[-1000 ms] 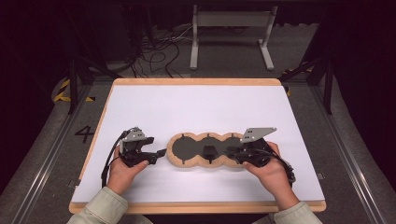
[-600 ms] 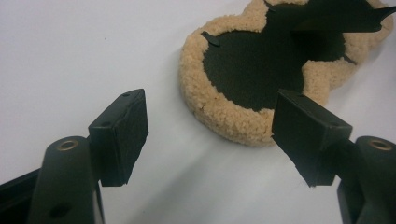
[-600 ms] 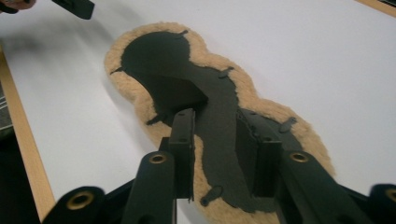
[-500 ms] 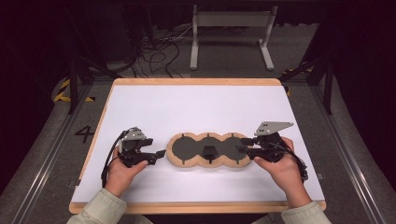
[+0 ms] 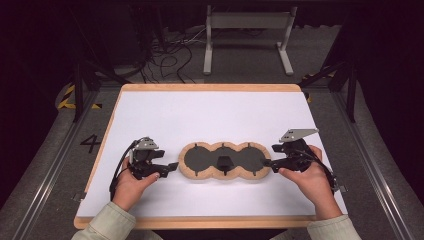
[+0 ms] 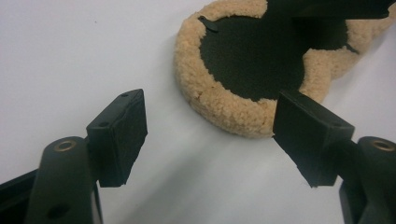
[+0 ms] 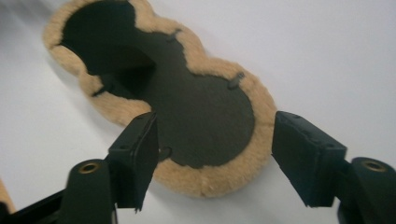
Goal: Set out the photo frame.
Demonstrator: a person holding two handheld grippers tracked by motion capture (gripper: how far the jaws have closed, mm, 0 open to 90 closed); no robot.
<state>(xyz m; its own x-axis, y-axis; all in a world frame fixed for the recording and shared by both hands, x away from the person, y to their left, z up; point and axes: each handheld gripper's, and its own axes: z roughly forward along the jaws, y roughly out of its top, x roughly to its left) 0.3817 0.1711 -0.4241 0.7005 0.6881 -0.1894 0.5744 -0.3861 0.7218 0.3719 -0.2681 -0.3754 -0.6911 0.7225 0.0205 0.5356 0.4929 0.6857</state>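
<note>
The scene is viewed from a fixed high camera set above the near edge of the worktop (image 5: 165,115), aimed forward and down, so that the whole white surface and the dark floor beyond are taken in from a distance. A second camera is carried on the left claw (image 5: 167,167) and is pointed along its two black jaws, very close to the surface. A third is carried on the right claw (image 5: 272,161) and is aimed likewise from the opposite end. The three-lobed fleece pad (image 5: 224,161) is shared by all three views: its one end lobe (image 6: 224,98) is seen closely from the left, its other end lobe (image 7: 210,172) from the right.
</note>
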